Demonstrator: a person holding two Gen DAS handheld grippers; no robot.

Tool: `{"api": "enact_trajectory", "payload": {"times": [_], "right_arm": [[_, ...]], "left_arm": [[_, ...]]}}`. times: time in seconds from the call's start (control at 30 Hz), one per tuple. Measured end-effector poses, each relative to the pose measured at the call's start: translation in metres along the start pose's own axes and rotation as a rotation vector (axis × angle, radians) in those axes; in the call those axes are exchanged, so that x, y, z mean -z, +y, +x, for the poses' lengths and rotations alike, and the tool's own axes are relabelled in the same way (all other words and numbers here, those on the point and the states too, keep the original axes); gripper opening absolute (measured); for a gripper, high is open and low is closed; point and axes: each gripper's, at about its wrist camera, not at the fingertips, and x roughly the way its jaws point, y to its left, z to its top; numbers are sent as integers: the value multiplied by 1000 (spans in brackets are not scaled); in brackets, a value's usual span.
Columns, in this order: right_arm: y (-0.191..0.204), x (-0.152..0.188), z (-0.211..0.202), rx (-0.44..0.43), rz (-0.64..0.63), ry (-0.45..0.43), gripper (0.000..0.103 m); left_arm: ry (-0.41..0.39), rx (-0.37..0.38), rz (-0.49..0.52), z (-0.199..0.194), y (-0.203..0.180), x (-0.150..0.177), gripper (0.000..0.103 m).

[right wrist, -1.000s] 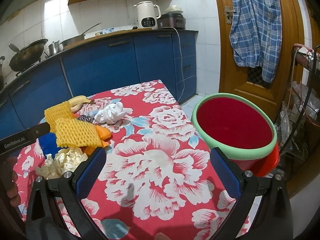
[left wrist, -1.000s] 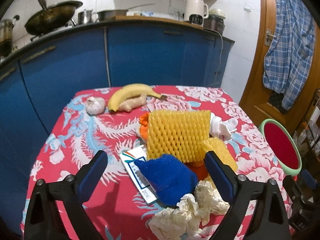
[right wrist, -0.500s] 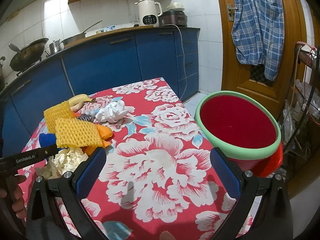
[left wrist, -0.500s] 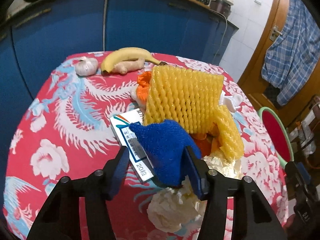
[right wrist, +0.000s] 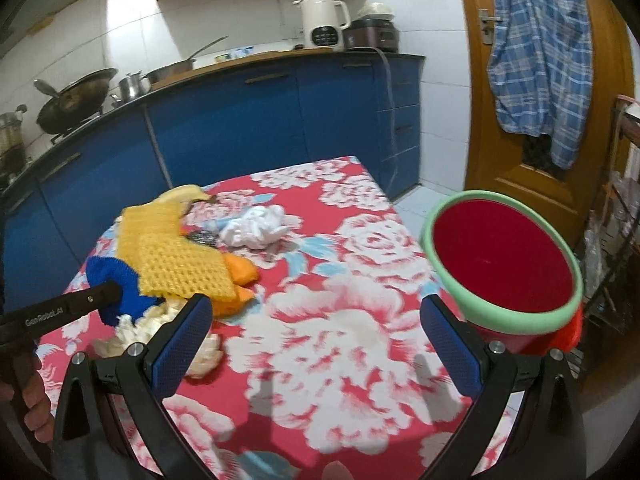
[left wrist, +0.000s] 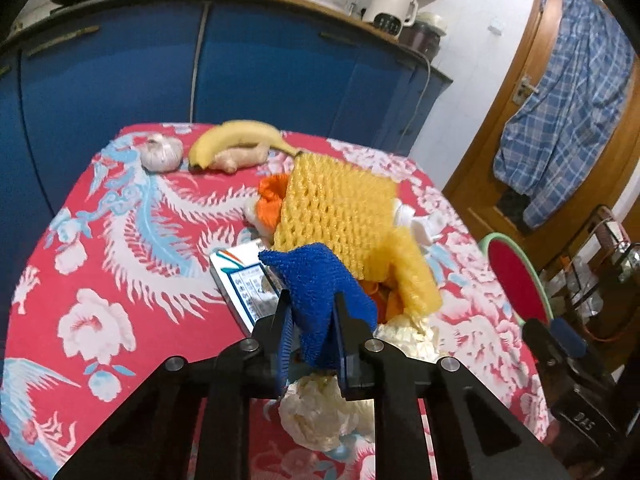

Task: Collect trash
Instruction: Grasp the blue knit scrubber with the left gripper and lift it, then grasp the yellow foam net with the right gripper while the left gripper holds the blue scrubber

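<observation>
My left gripper is shut on a blue foam net, part of a trash pile on the red flowered table. The pile holds yellow foam nets, orange peel, crumpled paper and a small white-blue box. In the right wrist view the blue net shows with the left gripper's finger on it. My right gripper is open and empty over the table, left of the red bin with a green rim.
A banana, ginger and garlic lie at the table's far side. A white crumpled wad lies mid-table. Blue cabinets stand behind; a wooden door with a plaid shirt is at the right.
My left gripper has moved in and closed from wide open onto the blue foam net. My right gripper has stayed open and barely shifted.
</observation>
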Motion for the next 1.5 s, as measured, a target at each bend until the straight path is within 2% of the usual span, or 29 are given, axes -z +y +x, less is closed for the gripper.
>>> {"api": "enact_trajectory", "payload": {"times": [0.23,0.5,0.6,0.67,0.8,0.97,1.03,1.2,1.27,1.5], "right_arm": [[34,-12,15,-105,-60,25,102],[70,-21,46,-154,-120,74,101],[77,-20,60,-181,-121,119,91],[81,-18,67,-205,-123,153,80],[83,-12,79,-228,-111,207,72],[81,-11,82,-230,-109,231,54],[80,-11,82,-230,-95,241,52],[81,-12,77,-236,-99,219,39],[81,-13,72,-245,-103,203,29],[82,-20,40,-276,-133,107,26]], "left_arm": [[-39,-26,4,-17,9,-5,18],[-73,-57,-51,-29,32,-8,18],[-98,-54,-55,-37,35,-10,18],[-113,-57,-52,-41,37,-12,18],[-118,-52,-55,-43,38,-12,18],[-102,-43,-54,-38,36,-10,18],[-100,-39,-51,-38,35,-9,18],[-100,-37,-43,-39,31,-8,18],[-99,-36,-39,-39,30,-8,18],[-106,-30,-18,-42,19,-10,18]]}}
